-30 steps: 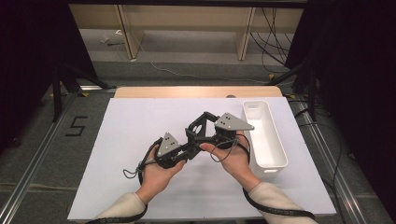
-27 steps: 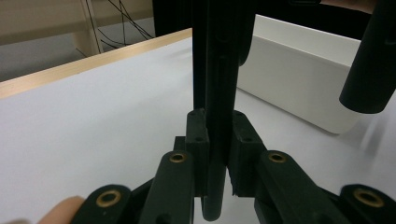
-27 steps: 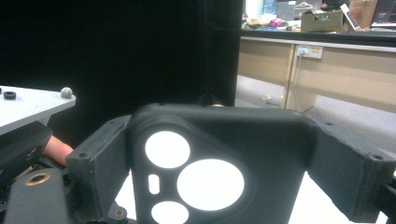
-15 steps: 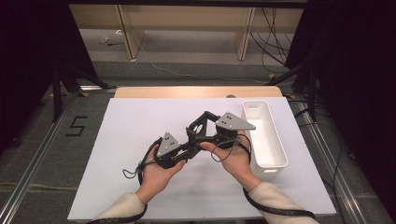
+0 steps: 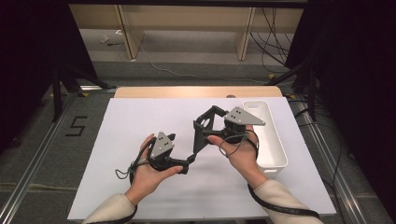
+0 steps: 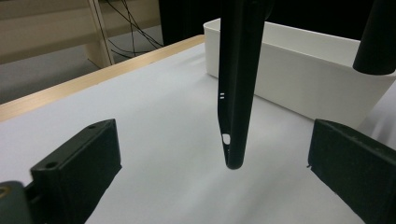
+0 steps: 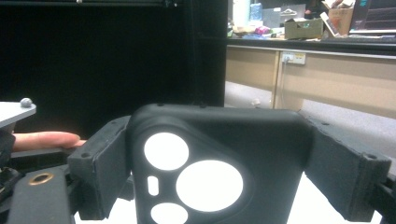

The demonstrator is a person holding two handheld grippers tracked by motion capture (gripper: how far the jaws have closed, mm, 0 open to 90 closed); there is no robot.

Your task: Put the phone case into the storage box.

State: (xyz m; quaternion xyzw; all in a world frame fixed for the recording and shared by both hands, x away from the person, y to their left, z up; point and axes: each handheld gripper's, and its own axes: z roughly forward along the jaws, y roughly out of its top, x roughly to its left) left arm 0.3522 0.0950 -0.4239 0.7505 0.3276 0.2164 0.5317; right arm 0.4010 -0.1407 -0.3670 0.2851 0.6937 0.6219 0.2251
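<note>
Your left gripper (image 5: 187, 164) has just been opening; its jaws stand apart with the phone case's (image 5: 204, 132) lower end hanging untouched between them. Your right gripper (image 5: 215, 132) clamps the case at its camera-hole end, above the table (image 5: 140, 116). Keep that grip firm and carry it steadily toward the white bin (image 5: 272, 140).

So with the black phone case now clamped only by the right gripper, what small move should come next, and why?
Probably carry the black soft phone case right, over the white oblong plastic bin, and lower it in. The right gripper pinches it by both edges; the left gripper's jaws have just opened and stand clear on either side of its lower end, so nothing holds it back. The bin lies right beside that hand.
</note>
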